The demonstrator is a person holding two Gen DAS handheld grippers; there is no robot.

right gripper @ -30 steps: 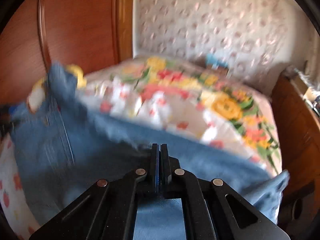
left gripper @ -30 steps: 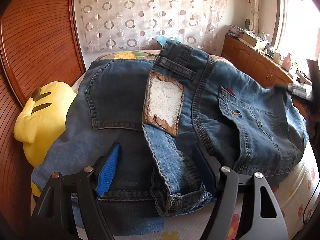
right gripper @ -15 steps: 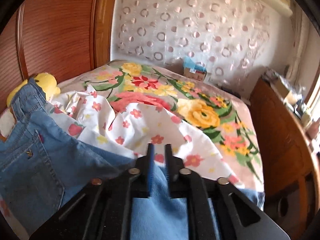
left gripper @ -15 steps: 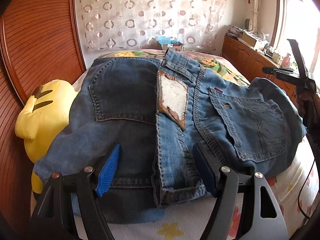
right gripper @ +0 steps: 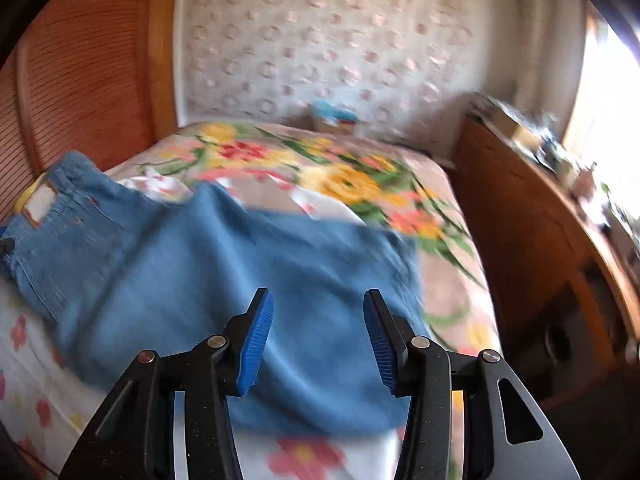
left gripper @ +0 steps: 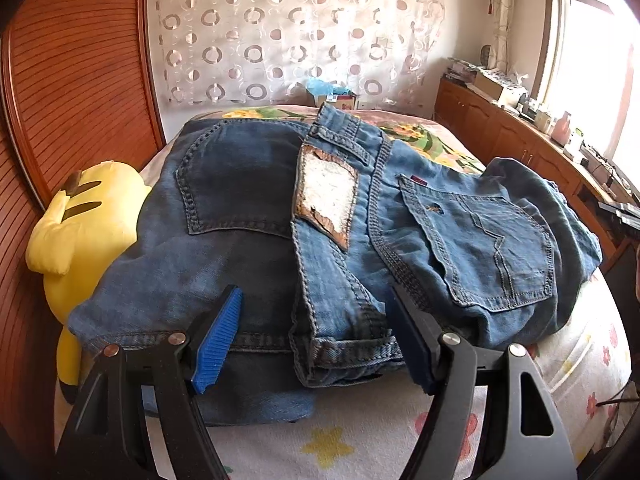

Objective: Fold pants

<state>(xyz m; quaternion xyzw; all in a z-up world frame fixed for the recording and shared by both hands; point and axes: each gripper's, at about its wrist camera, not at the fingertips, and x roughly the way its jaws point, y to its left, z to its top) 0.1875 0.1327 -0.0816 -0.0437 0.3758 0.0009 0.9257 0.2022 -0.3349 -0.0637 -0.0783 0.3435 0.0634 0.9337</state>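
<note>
Blue jeans [left gripper: 248, 216] lie folded on the bed, back pockets up, with a worn leather patch [left gripper: 328, 204] on the waistband. My left gripper [left gripper: 312, 340] hovers at their near edge and is open; a folded strip of denim lies between its blue pads without being pressed. In the blurred right wrist view the jeans [right gripper: 200, 260] spread flat over the sheet, the patch [right gripper: 40, 204] at far left. My right gripper [right gripper: 318, 336] is just above the near end of the denim. Its jaws are opening and nothing is caught between them.
A yellow plush toy [left gripper: 80, 224] lies left of the jeans against the wooden headboard [left gripper: 72, 80]. A floral bedsheet [left gripper: 440, 432] covers the bed. A wooden cabinet [left gripper: 500, 136] loaded with small items runs along the right side. A tissue box [left gripper: 336, 96] stands at the far end.
My right gripper was shut on the denim, has let it go and drawn back with jaws parting. The jeans' right side settled flat on the bed. The left gripper stayed put.
</note>
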